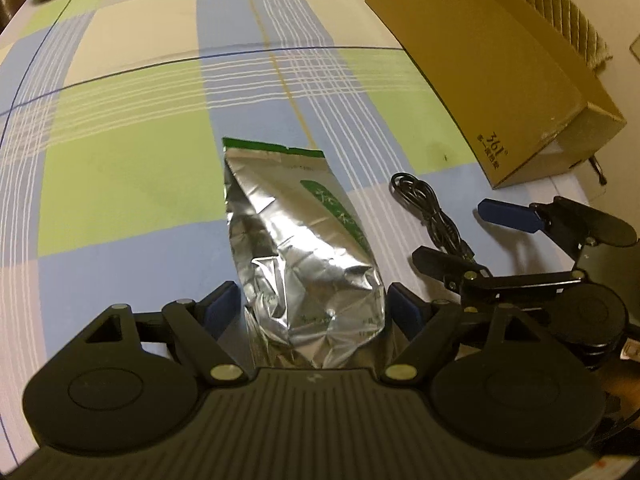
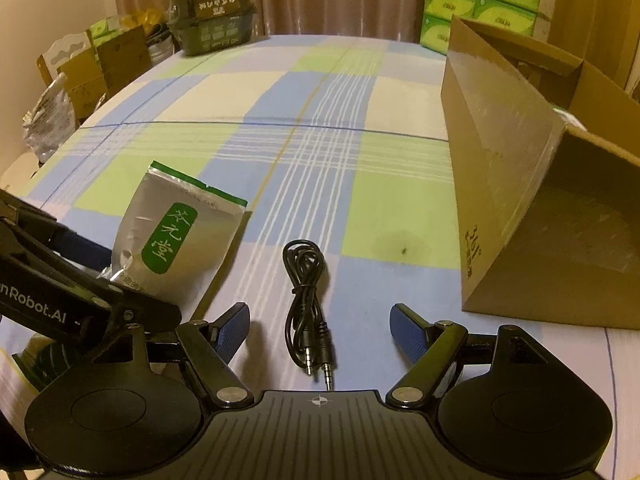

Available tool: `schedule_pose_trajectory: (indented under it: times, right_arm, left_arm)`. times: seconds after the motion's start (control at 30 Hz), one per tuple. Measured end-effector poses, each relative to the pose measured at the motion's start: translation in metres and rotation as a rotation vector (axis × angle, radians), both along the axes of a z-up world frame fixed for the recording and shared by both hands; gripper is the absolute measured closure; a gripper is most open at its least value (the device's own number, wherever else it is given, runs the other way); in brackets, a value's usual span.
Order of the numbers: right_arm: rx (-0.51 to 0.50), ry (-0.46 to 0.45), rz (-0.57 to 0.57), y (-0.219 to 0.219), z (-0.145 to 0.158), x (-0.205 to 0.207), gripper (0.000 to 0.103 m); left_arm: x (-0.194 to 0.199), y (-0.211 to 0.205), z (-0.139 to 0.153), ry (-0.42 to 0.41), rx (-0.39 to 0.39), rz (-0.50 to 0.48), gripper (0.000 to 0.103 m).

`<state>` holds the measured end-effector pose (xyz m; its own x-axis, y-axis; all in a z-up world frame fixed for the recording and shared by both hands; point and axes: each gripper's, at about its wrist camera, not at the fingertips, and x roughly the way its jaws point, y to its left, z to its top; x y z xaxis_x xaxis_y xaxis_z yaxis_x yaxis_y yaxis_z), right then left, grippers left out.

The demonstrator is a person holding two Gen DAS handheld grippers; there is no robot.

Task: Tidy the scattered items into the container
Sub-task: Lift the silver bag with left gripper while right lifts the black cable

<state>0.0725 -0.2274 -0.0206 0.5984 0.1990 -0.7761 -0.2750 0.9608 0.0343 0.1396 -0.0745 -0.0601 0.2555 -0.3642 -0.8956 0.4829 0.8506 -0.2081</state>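
Observation:
A silver foil pouch (image 1: 304, 248) with a green label lies on the checked tablecloth, its near end between the wide-open fingers of my left gripper (image 1: 312, 308). The pads stand beside it, apart from it. The pouch also shows in the right wrist view (image 2: 176, 236). A coiled black audio cable (image 2: 308, 304) lies between the open fingers of my right gripper (image 2: 320, 332), its two plugs nearest the camera. The cable (image 1: 432, 208) and right gripper (image 1: 460, 232) also show in the left wrist view. An open brown cardboard box (image 2: 520, 184) stands at the right.
The checked tablecloth (image 2: 320, 152) covers the table. A dark green box (image 2: 212, 16) sits at the far edge. Stacked green tissue packs (image 2: 480, 0) stand behind the cardboard box. Cartons and a plastic bag (image 2: 48, 120) sit off the table's left side.

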Motion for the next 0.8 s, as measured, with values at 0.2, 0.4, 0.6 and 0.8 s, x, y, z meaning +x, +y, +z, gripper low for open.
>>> schedule_pose_trajectory:
  times: [0.2, 0.4, 0.6, 0.8]
  right_arm:
    - [-0.002, 0.01, 0.022, 0.001, -0.004, 0.001, 0.029]
    - [-0.013, 0.003, 0.045, 0.003, -0.003, -0.001, 0.039]
    - [-0.015, 0.004, 0.05, 0.003, -0.003, -0.002, 0.044]
    - [-0.018, 0.001, 0.06, 0.004, -0.002, -0.002, 0.049]
  left_arm:
    - [-0.006, -0.007, 0.001, -0.019, 0.028, -0.036, 0.036]
    - [-0.019, -0.002, 0.006, -0.007, 0.004, -0.035, 0.041]
    - [-0.026, 0.002, 0.007, 0.007, 0.0, -0.01, 0.036]
    - [-0.03, -0.002, 0.007, -0.003, 0.032, -0.019, 0.028]
